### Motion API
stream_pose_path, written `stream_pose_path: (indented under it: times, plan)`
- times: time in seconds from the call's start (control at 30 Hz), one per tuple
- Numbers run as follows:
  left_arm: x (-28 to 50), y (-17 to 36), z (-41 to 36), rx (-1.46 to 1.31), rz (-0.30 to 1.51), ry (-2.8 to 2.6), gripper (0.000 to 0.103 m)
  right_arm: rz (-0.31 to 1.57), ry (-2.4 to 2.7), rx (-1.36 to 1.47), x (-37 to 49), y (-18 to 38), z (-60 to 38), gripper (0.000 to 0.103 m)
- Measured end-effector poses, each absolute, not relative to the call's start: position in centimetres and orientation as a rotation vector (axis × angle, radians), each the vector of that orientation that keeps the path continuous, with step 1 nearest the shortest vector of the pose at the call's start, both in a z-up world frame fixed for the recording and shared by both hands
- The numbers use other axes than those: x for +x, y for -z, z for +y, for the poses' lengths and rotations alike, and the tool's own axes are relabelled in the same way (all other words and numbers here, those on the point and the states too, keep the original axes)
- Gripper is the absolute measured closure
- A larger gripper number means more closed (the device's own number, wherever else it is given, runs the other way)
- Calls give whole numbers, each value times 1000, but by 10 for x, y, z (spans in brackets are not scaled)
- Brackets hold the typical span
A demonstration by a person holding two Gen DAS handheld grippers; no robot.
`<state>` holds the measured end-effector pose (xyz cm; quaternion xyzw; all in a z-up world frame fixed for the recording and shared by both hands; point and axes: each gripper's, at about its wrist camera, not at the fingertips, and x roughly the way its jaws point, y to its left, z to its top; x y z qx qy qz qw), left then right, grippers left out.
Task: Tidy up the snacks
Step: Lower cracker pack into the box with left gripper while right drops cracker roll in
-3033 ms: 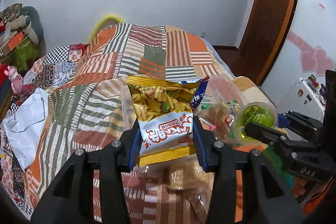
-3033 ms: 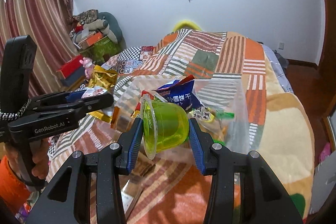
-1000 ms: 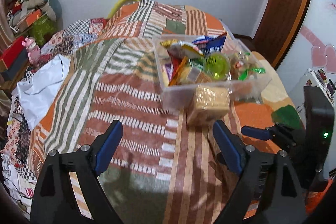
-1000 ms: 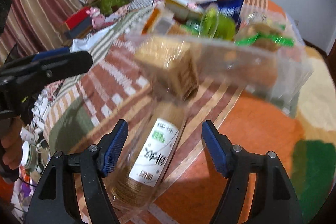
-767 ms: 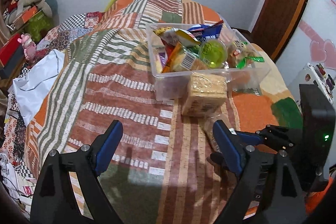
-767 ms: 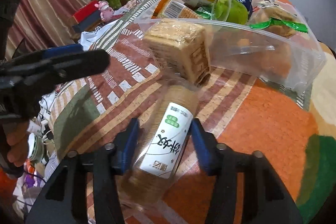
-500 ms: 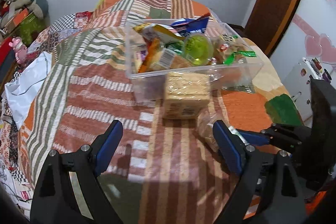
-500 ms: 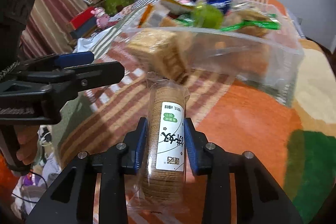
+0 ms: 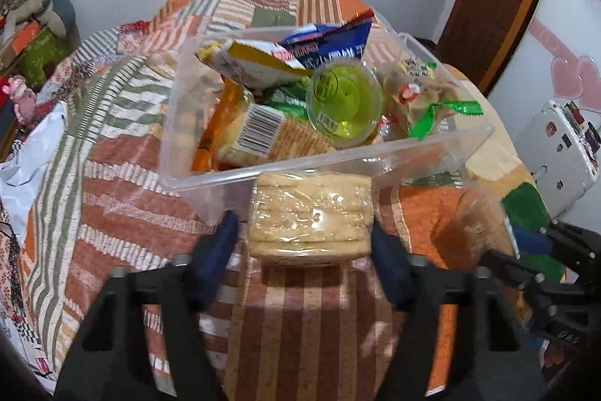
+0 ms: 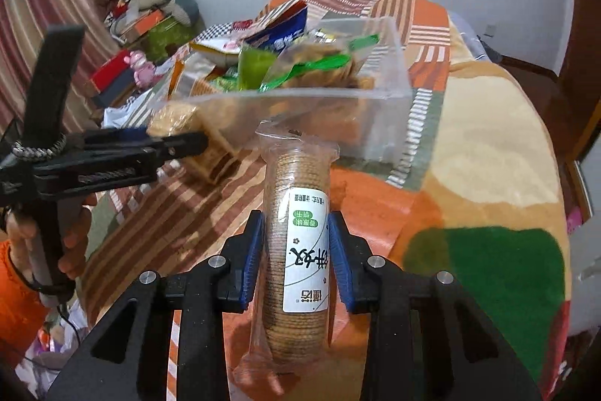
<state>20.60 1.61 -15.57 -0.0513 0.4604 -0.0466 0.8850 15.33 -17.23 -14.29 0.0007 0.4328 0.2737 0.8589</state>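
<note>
A clear plastic bin (image 9: 285,171) on the bed holds several snacks, among them a green jelly cup (image 9: 343,100), a yellow chip bag (image 9: 255,64) and a blue bag (image 9: 334,47). A square pack of crackers (image 9: 311,217) lies against the bin's near wall. My left gripper (image 9: 306,243) has its jaws on both sides of this pack, touching or nearly touching it. My right gripper (image 10: 296,243) is shut on a round tube of biscuits (image 10: 296,232) with a white label, held lifted in front of the bin (image 10: 390,77).
The bed is covered by a striped patchwork quilt (image 9: 124,198). A white bag (image 9: 26,160) lies at its left edge. Piled things and a pink toy (image 10: 141,66) sit at the left. A white appliance (image 9: 559,160) stands on the right by the door.
Both grippers let go of the chip bag and jelly cup, now in the bin. The right gripper closed on the biscuit tube and raised it. The left gripper moved in and narrowed around the cracker pack.
</note>
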Motion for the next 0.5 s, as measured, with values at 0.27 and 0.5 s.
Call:
stream_pose_path:
  times: [0.27, 0.5]
  plan:
    - [191, 148, 17, -94, 912, 91, 49, 856, -571, 23, 154, 125, -174, 72]
    - [177, 116, 27, -129, 832, 94, 49, 796, -569, 40, 160, 107, -176, 72]
